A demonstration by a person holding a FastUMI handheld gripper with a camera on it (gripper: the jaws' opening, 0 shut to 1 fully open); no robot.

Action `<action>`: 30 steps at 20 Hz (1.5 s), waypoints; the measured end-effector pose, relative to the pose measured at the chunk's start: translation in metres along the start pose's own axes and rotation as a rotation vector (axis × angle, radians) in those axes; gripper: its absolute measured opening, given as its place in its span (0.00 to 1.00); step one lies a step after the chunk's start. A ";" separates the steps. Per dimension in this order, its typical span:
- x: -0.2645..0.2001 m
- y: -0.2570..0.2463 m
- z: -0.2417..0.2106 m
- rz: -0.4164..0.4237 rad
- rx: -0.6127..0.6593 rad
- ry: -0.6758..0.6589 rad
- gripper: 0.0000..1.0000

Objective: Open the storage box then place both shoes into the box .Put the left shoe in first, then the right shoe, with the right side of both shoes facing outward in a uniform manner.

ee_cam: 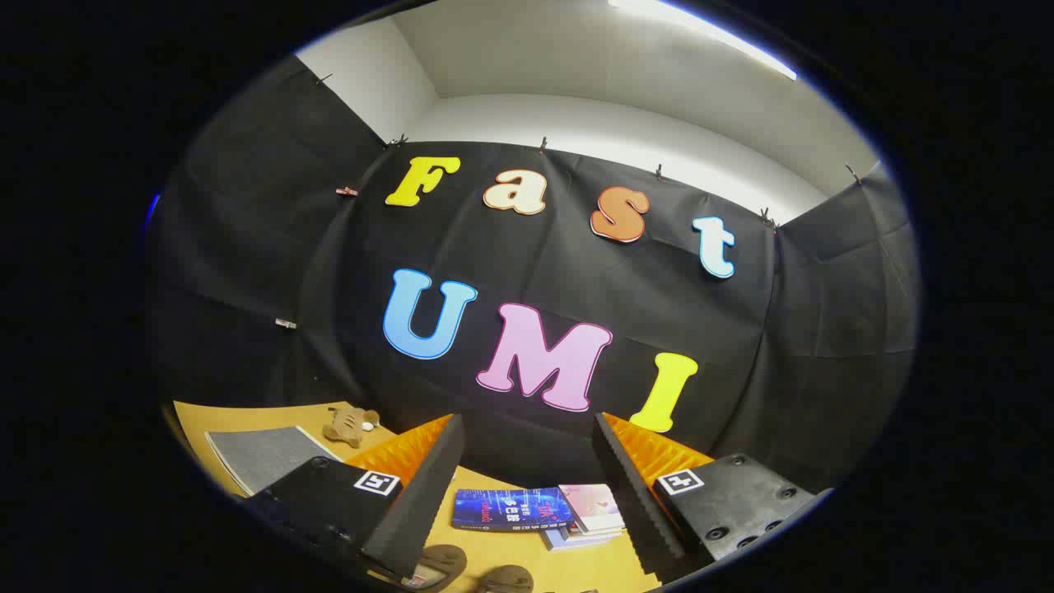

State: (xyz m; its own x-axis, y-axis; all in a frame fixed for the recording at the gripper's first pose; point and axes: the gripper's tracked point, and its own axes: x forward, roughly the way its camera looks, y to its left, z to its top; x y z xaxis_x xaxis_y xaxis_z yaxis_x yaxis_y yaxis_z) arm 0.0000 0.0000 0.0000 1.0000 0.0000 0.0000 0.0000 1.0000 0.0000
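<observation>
From the gripper view, the gripper (527,486) is held tilted upward with its two fingers spread wide and nothing between them, facing the booth's cloth wall across a yellow-brown worktop (576,568).

Just below and between the fingertips, two dark rounded shapes (473,572) lie on the worktop, close under the gripper; they look like the toes or heels of the pair of shoes, though so little of them shows that this is a judgement only. Which is the left shoe and which the right cannot be told from here. The storage box is not identifiable at this moment, so its lid and latch cannot be judged.

If these are the shoes, they are likely light and fairly soft, with uppers that give under pressure and soles that stay stiff. A hold across the heel collar or the side wall near the opening should be steadier than a pinch on a rounded toe, which could slip out.

Beyond the shapes, between the fingers, a blue book (510,508) lies flat, touching a small stack of paler books (589,515) just to its right: one blue book, and about three in the stack. Well off to the left of the left finger sit one grey mat (263,453) and, beyond it near the wall, one small brown plush toy (350,424).
</observation>
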 end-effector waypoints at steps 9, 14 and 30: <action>0.008 -0.013 -0.029 -0.058 -0.034 0.114 0.97; 0.008 -0.019 -0.043 -0.089 -0.025 0.171 0.97; 0.010 -0.016 -0.060 -0.081 -0.003 0.218 0.97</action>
State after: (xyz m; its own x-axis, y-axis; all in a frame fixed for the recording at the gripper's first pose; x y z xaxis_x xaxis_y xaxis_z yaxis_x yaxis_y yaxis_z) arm 0.0099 -0.0161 -0.0604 0.9731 -0.0810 -0.2156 0.0804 0.9967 -0.0117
